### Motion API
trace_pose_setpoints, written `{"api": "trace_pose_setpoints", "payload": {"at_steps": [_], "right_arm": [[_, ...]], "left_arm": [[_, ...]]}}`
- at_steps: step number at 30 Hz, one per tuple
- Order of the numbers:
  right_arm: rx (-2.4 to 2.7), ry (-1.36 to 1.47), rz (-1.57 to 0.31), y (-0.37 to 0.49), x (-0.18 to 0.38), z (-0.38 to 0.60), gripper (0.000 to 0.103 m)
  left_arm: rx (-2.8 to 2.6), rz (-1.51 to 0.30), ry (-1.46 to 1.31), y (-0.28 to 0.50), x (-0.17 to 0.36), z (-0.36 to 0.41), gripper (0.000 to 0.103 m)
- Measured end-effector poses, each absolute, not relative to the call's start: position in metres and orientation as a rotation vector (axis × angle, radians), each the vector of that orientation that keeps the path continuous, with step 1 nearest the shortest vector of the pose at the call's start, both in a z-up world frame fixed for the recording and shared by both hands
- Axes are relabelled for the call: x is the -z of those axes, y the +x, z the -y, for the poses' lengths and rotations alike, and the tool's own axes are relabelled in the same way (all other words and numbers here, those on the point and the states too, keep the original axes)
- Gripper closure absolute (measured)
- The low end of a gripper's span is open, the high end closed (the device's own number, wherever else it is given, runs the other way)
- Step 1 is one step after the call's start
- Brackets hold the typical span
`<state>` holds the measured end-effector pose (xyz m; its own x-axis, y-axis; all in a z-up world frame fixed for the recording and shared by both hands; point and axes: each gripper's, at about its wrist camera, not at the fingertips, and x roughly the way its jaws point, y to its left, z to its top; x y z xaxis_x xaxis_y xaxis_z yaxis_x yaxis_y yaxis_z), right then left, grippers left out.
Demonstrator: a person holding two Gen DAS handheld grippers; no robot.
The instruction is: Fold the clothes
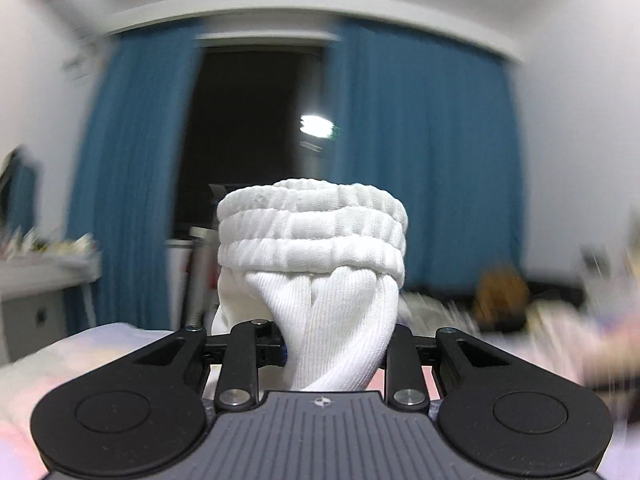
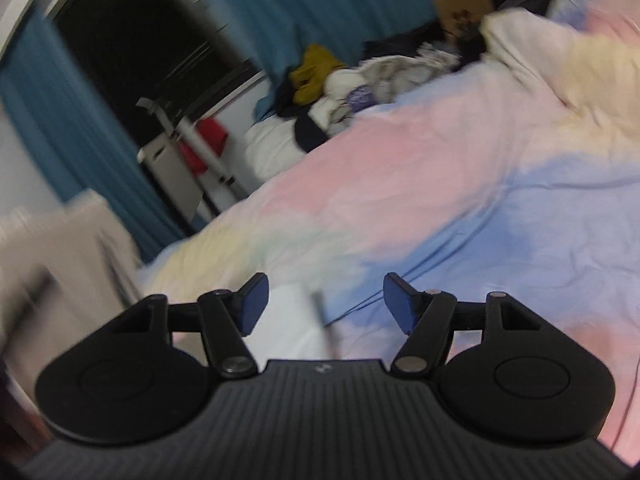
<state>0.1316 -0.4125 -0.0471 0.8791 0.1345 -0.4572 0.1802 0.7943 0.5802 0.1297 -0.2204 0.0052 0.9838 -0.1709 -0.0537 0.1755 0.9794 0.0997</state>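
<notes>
In the left wrist view a white ribbed garment, bunched with its elastic band on top, stands up between the jaws of my left gripper, which is shut on it and held level above the bed. The cloth hides the pads. In the right wrist view my right gripper is open, its blue pads wide apart with nothing between them, tilted down over the pastel pink, blue and yellow bedcover. A flat white piece of cloth lies on the cover just under it.
A heap of loose clothes, yellow, white and dark, lies at the far side of the bed near a brown paper bag. Blue curtains frame a dark window. A white desk stands left. Something pale and blurred fills the right view's left edge.
</notes>
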Motion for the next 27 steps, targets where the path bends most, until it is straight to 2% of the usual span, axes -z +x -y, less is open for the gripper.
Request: {"api": "trace_pose_setpoints", "payload": {"at_steps": [5,10,12,14,15,18,20,24,27], "right_arm": [[-0.058,0.836,-0.522,0.141,0.072,0.439,0.036],[-0.188,0.929,-0.518,0.147,0.078,0.438,0.036],[-0.244,0.933,-0.536,0.153,0.078,0.429,0.036],[-0.296,0.936,-0.561,0.159,0.078,0.42,0.036],[-0.319,0.93,-0.576,0.162,0.077,0.414,0.036],[-0.334,0.855,-0.631,0.17,0.075,0.395,0.034],[-0.329,0.79,-0.669,0.175,0.073,0.382,0.034],[-0.298,0.662,-0.719,0.183,0.074,0.36,0.034],[-0.293,0.585,-0.718,0.187,0.075,0.344,0.035]], "left_arm": [[0.301,-0.189,0.354,0.134,0.065,0.279,0.076],[0.343,-0.252,0.431,0.143,0.08,0.274,0.075],[0.369,-0.284,0.465,0.145,0.085,0.265,0.07],[0.412,-0.329,0.511,0.144,0.091,0.25,0.058],[0.428,-0.344,0.549,0.136,0.095,0.235,0.058],[0.435,-0.328,0.626,0.12,0.101,0.212,0.048],[0.436,-0.313,0.671,0.111,0.104,0.2,0.037],[0.409,-0.316,0.684,0.101,0.105,0.163,0.033],[0.428,-0.353,0.629,0.105,0.107,0.136,0.038]]}}
